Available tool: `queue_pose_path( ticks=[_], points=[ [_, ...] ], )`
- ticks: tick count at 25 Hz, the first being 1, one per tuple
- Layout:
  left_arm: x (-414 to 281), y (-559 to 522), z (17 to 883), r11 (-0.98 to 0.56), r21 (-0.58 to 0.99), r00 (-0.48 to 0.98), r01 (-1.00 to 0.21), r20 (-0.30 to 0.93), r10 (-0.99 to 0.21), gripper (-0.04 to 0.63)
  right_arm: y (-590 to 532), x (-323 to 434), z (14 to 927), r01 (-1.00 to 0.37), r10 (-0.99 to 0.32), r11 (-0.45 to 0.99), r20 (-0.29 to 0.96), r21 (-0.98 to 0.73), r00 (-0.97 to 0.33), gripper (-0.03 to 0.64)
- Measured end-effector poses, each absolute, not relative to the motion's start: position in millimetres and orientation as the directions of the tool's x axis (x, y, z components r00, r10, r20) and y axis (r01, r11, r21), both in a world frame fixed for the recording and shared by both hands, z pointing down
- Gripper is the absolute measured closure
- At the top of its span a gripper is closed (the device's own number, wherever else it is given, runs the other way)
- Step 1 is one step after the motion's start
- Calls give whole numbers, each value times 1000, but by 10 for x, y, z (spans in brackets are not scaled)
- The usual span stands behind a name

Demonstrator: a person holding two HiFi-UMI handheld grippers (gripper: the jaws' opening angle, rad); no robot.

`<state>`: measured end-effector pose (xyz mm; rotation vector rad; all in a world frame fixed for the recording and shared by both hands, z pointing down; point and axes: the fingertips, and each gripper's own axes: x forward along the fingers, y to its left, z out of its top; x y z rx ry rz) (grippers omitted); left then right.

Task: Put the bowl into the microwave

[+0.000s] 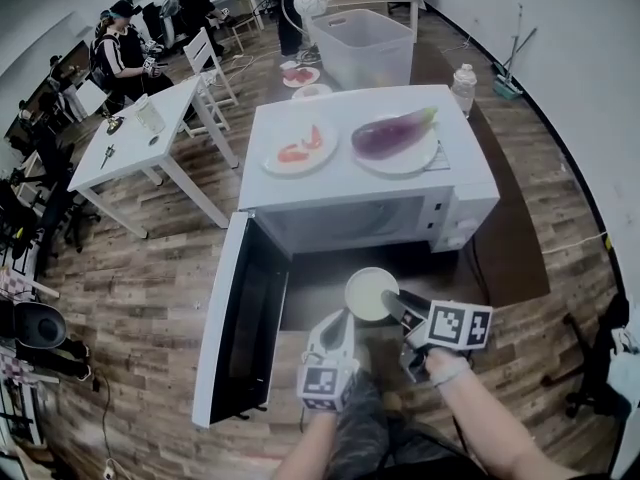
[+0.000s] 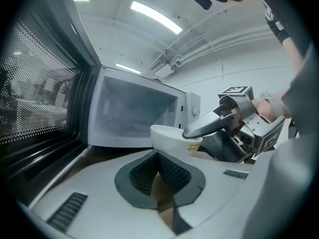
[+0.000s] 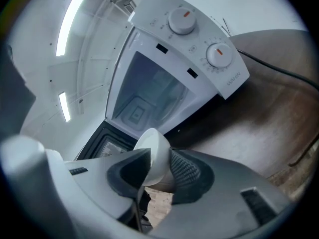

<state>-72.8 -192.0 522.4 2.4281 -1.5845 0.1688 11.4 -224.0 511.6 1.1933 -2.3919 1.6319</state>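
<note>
Now: plain white bowl (image 1: 370,293), rim tight between right gripper (image 1: 393,308) fingers; left gripper (image 1: 339,325) fingers together, empty.

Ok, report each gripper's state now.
Left gripper: shut, nothing between its jaws.
Right gripper: shut on the bowl, clamping its rim.

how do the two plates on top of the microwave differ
The left plate holds flat red slices; the right plate holds one whole purple eggplant. The left plate shows much bare white; the eggplant covers much of the right plate. Both are round, white and sit side by side on the microwave.
</note>
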Motion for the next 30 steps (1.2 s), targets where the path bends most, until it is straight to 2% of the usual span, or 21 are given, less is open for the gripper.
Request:
queue_pose_path(
  ticks=[19, 30],
  points=[
    [-770, -2384, 5100, -402, 111, 415, -909, 153, -897, 594, -2780, -27, 4946, -590, -609, 192, 377, -784, -698, 495],
    [-847, -2607, 4993, -370, 148, 391, -917, 149, -908, 594, -3032, -126, 4860, -580, -626, 183, 361, -794, -691, 495]
  ],
)
